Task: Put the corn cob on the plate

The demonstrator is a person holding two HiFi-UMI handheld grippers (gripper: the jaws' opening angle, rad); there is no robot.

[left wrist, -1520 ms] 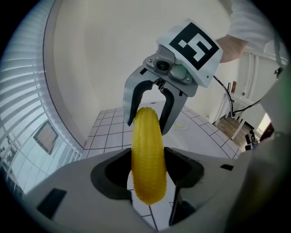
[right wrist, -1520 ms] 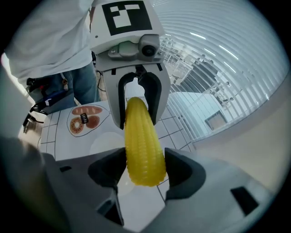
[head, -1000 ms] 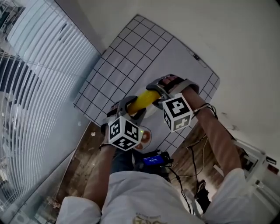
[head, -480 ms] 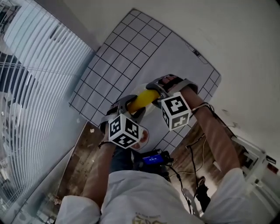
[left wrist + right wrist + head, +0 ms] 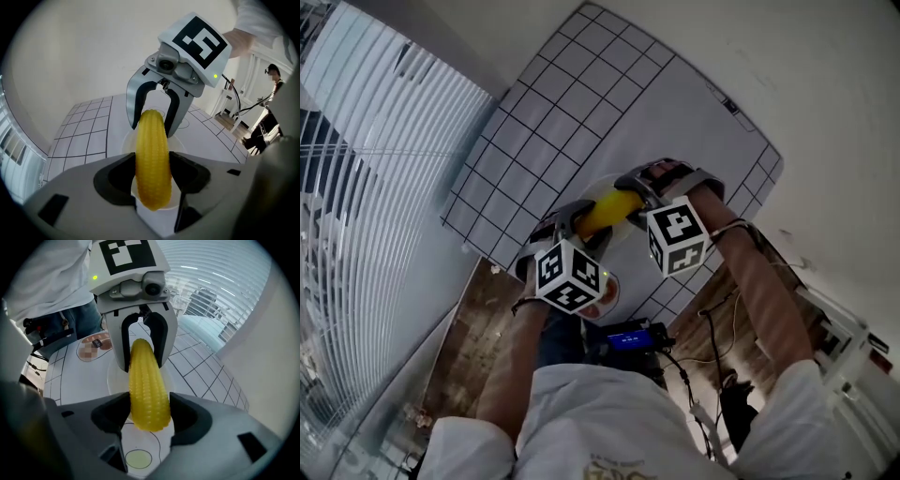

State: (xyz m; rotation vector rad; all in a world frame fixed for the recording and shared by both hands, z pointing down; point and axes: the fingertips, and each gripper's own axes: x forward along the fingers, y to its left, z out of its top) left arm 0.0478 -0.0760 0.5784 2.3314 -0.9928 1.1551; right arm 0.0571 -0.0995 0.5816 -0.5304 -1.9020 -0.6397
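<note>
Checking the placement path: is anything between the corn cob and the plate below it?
Nothing visible does. The corn cob, gripped at its ends by the left gripper and right gripper, hangs over the white plate.

Six o'clock: your right gripper (image 5: 149, 414), clamped on a ridged yellow corn cob (image 5: 146, 380).
Twelve o'clock: your left gripper (image 5: 140, 363) clamps its far end.
Underneath: round white plate (image 5: 112, 380).

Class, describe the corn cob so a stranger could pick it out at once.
Find the white table with a black grid; above its round white plate, the left gripper and right gripper face each other. The corn cob bridges them, one end clamped in each: the only yellow, knobbly thing there.
</note>
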